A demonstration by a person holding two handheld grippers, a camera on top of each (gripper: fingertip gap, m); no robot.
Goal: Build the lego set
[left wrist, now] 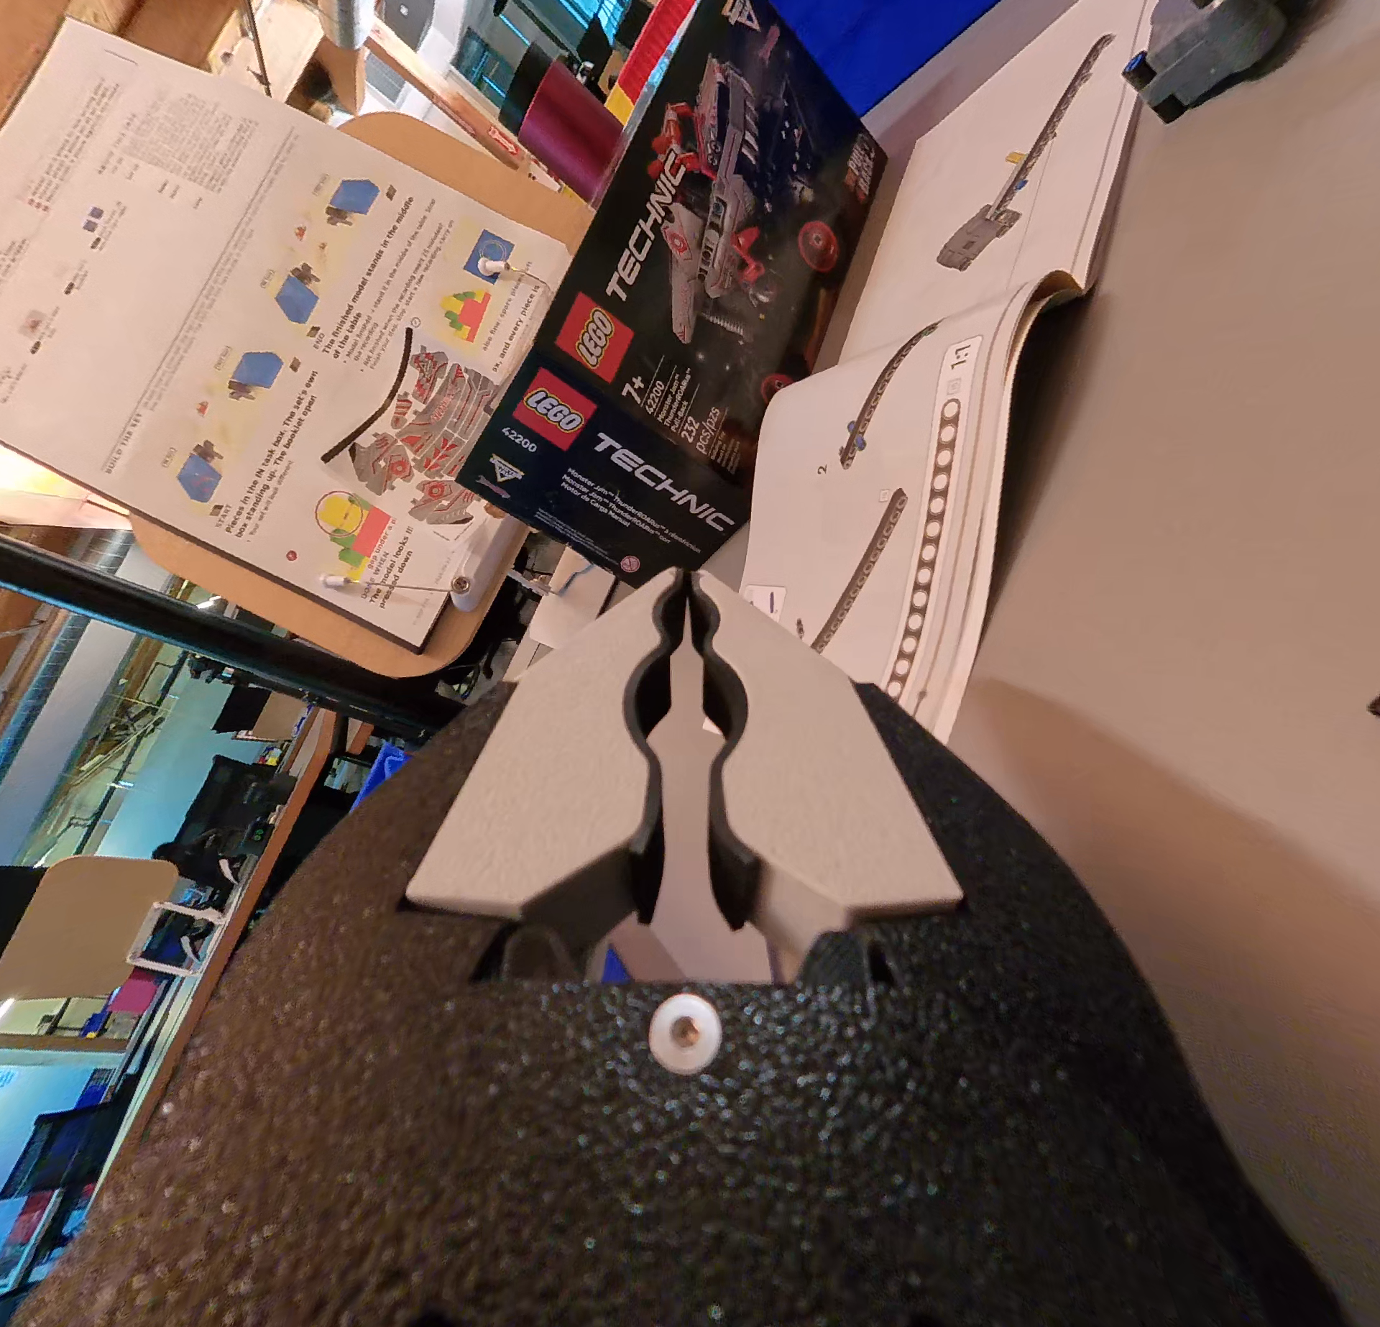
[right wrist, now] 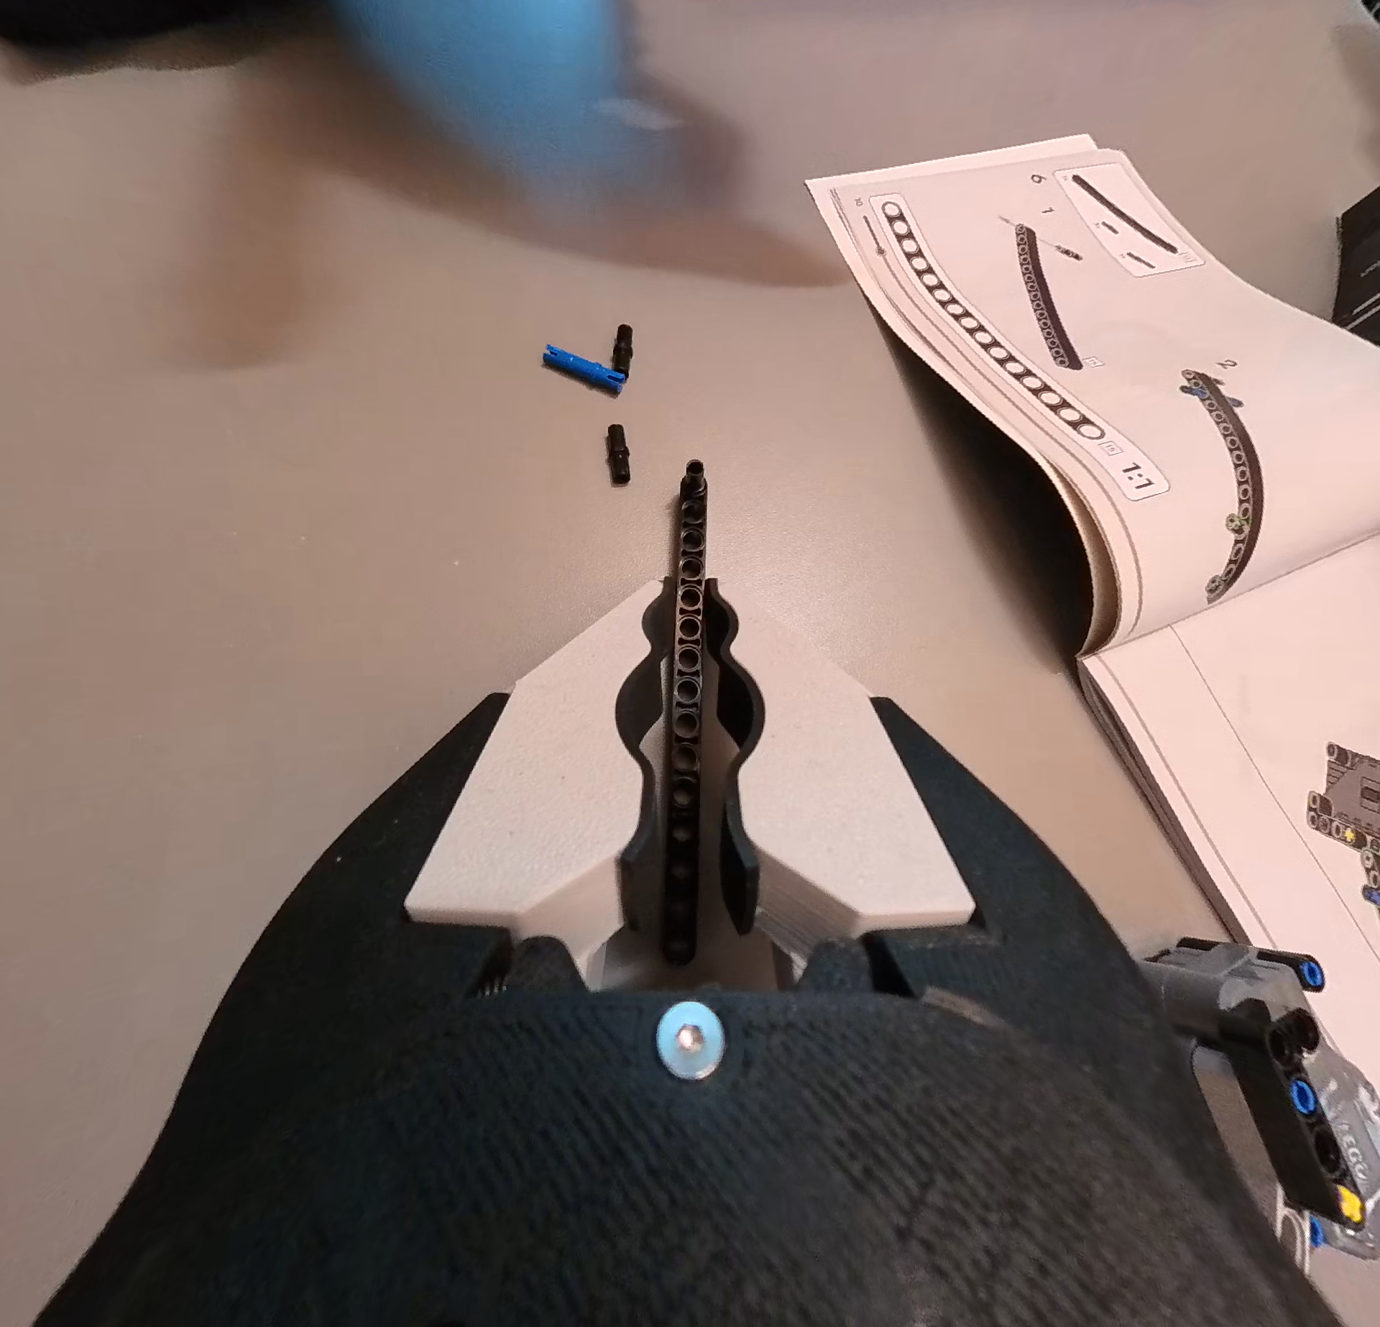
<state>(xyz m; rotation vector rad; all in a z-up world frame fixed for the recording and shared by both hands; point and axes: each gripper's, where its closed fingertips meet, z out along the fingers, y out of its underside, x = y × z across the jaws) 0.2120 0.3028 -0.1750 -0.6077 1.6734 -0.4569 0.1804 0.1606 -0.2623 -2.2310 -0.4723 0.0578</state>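
My right gripper (right wrist: 691,590) is shut on a long black beam with holes (right wrist: 685,694), held edge-up along the fingers. The beam sticks out past the tips, with a black pin (right wrist: 694,468) in its far end. On the table just ahead lie a blue pin (right wrist: 582,367) and two loose black pins (right wrist: 623,346) (right wrist: 617,453). My left gripper (left wrist: 683,582) is shut and empty, raised and tilted, pointing at the Lego box (left wrist: 672,320). The open instruction booklet (right wrist: 1045,395) lies to the right; it also shows in the left wrist view (left wrist: 933,469).
A grey and black sub-assembly with blue pins (right wrist: 1269,1052) sits at the right gripper's right side, and shows far off in the left wrist view (left wrist: 1210,36). A task sheet on a stand (left wrist: 224,305) stands behind the box. A blurred blue shape (right wrist: 523,59) is ahead. My hands' fingertips stand some 15 cm from each other. The left gripper is farther from the blue pin (right wrist: 582,367), some 15 cm, than the right, some 7 cm.
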